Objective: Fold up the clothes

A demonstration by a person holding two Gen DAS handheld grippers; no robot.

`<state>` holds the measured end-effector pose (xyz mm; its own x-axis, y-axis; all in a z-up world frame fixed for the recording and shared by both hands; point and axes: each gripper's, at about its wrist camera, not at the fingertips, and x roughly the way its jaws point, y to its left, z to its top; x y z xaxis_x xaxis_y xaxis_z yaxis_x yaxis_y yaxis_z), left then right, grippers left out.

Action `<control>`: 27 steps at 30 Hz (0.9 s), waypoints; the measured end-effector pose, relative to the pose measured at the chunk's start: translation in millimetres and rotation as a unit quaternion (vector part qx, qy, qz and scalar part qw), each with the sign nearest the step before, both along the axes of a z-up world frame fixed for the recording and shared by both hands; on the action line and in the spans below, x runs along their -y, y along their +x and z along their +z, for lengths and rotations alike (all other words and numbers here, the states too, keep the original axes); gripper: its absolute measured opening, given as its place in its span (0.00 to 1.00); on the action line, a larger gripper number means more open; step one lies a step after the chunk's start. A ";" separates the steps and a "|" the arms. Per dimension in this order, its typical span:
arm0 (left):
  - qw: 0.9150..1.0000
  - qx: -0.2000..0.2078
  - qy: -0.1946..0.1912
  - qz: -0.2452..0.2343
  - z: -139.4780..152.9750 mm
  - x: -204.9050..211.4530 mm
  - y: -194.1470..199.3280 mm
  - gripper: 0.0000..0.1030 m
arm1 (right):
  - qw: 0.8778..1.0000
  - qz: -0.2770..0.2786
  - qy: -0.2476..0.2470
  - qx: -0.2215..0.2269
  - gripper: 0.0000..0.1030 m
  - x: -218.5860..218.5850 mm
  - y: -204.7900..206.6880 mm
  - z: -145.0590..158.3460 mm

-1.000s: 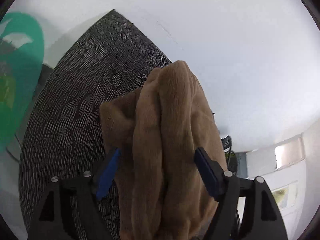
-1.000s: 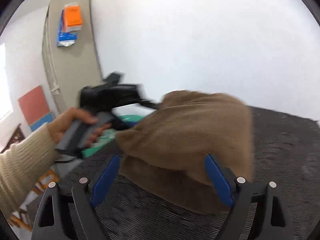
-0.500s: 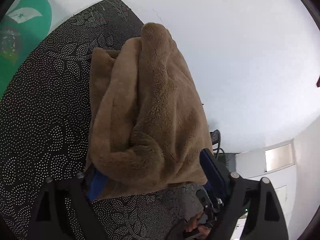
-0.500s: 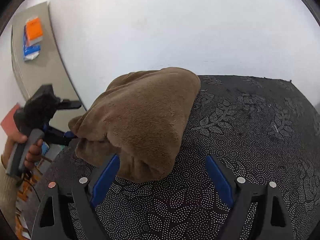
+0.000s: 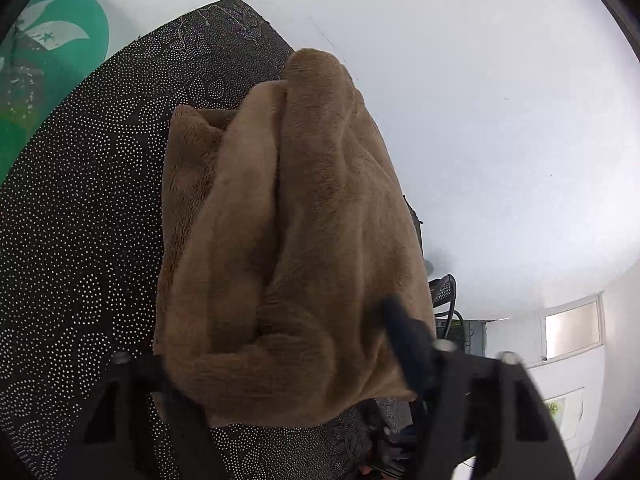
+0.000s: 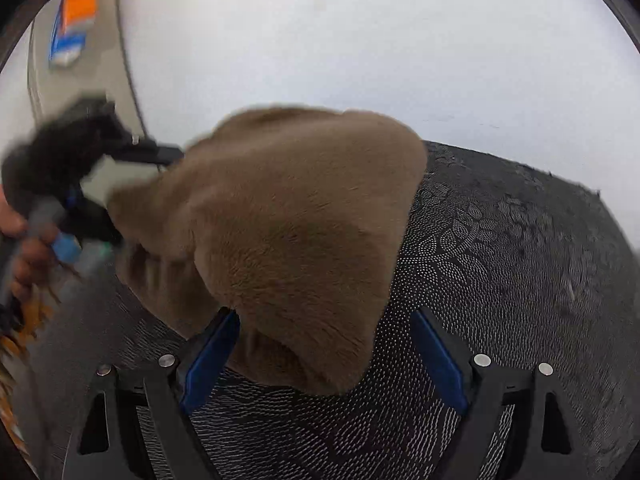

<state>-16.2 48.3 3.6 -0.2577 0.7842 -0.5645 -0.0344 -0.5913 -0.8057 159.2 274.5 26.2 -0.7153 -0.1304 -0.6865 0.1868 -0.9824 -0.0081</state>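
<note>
Your right gripper [image 6: 324, 356] is a black frame of triangular cut-outs, with a flat blue pad [image 6: 208, 360] lining the inner face of each finger and round silver screw heads [image 6: 482, 359] set in pairs where the fingers meet the frame. Your left gripper [image 5: 280, 364] is built of the same black cut-out frame with silver screws [image 5: 508, 357], and its blue pads and fingers come out blurred. Seen from the right wrist, your left hand [image 6: 24, 256] wraps a grey handle beneath a bulky black housing, also smeared by blur.
</note>
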 end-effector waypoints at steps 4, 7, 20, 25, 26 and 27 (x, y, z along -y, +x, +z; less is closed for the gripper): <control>1.000 -0.005 0.014 0.012 0.2 0.7 6.3 0.44 | 0.999 -0.027 0.009 -0.032 0.82 -2.8 -2.3 9.4; 1.000 -0.006 0.025 0.012 -1.0 0.8 12.3 0.41 | 0.999 -0.028 -0.024 -0.012 0.40 -10.5 -5.4 6.6; 0.998 0.009 0.069 0.010 -18.7 -21.3 22.6 0.41 | 0.999 -0.013 -0.036 0.007 0.58 -13.2 22.7 14.1; 0.997 0.010 0.076 0.006 -16.5 -23.8 19.0 0.41 | 0.990 0.051 0.080 -0.100 0.81 30.0 53.8 29.9; 0.997 0.010 0.076 0.005 -15.5 -23.7 17.7 0.41 | 0.984 0.069 0.105 -0.123 0.81 40.9 59.9 31.8; 0.997 0.009 0.076 0.004 -14.6 -23.6 16.4 0.41 | 0.978 0.090 0.128 -0.141 0.81 52.4 64.8 32.8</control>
